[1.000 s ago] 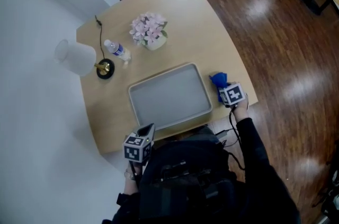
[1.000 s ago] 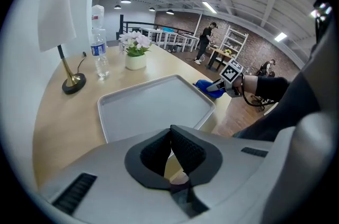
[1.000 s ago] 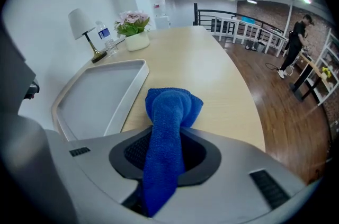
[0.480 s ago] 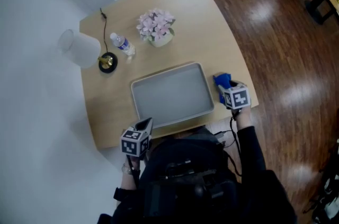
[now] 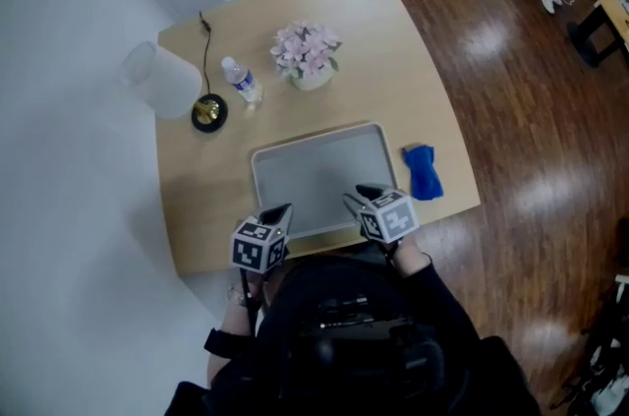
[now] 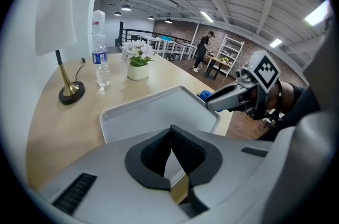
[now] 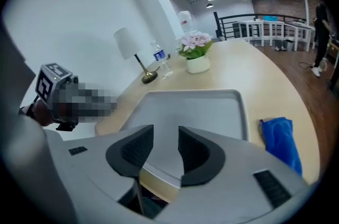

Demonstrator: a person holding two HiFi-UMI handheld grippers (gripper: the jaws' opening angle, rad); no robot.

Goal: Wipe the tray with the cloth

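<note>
Pale wood table (image 5: 413, 40) with rounded corners, set against a white wall (image 5: 69, 158) on one side and standing over a dark plank floor (image 5: 531, 109) on the other.

Grey rectangular tray (image 5: 314, 170) lying flat on the near half of the table, one long edge along the near side.

White-shaded lamp (image 5: 162, 80) on a brass stem and dark round base, close to the wall-side edge. Thin dark cord (image 5: 205, 40) leading from the base, seemingly running off the far edge, though too fine to follow.

Right gripper (image 5: 359, 198) held over the near right corner of the tray, pointing down and away. Jaws spread, having just been closing a little, with nothing between them; only the tray's surface seen through the gap.

Left gripper (image 5: 279, 211) held at the tray's near left corner, by the table's near edge. Pads pressed together at the tips, pinching nothing.

Pale flowers (image 5: 307, 48) in a white pot (image 5: 313, 78), standing beyond the tray's far edge.

Blue cloth (image 5: 423, 171) lying crumpled on the table just beside the tray's right short edge, apart from both grippers and touched by neither.

Clear water bottle (image 5: 242, 82) with a blue label, upright between lamp and flowers.
</note>
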